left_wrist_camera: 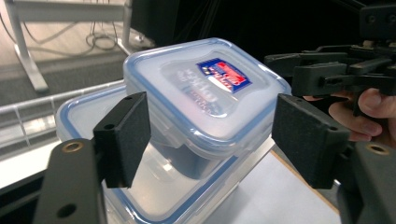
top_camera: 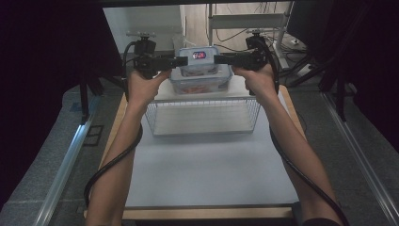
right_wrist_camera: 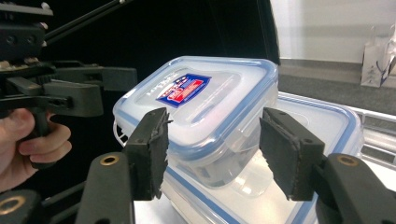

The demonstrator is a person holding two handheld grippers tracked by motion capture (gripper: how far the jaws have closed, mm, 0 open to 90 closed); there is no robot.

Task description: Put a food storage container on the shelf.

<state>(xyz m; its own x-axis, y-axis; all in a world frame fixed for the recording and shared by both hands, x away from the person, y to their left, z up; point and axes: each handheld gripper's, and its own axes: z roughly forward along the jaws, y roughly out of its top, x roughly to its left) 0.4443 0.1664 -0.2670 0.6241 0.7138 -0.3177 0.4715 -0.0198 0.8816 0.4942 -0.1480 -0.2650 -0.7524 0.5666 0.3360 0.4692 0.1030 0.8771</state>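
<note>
Container (top_camera: 200, 60) lid-up, long axis left-right

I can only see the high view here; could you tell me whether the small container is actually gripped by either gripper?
Observer: No. In the left gripper view the left gripper is open, its fingers apart on either side of the small container.
Operator: And the right one, please?
Observer: The right gripper is open too, with gaps beside both fingers.
Operator: What is the small container resting on?
Observer: It sits tilted on the lid of a larger container.
</note>
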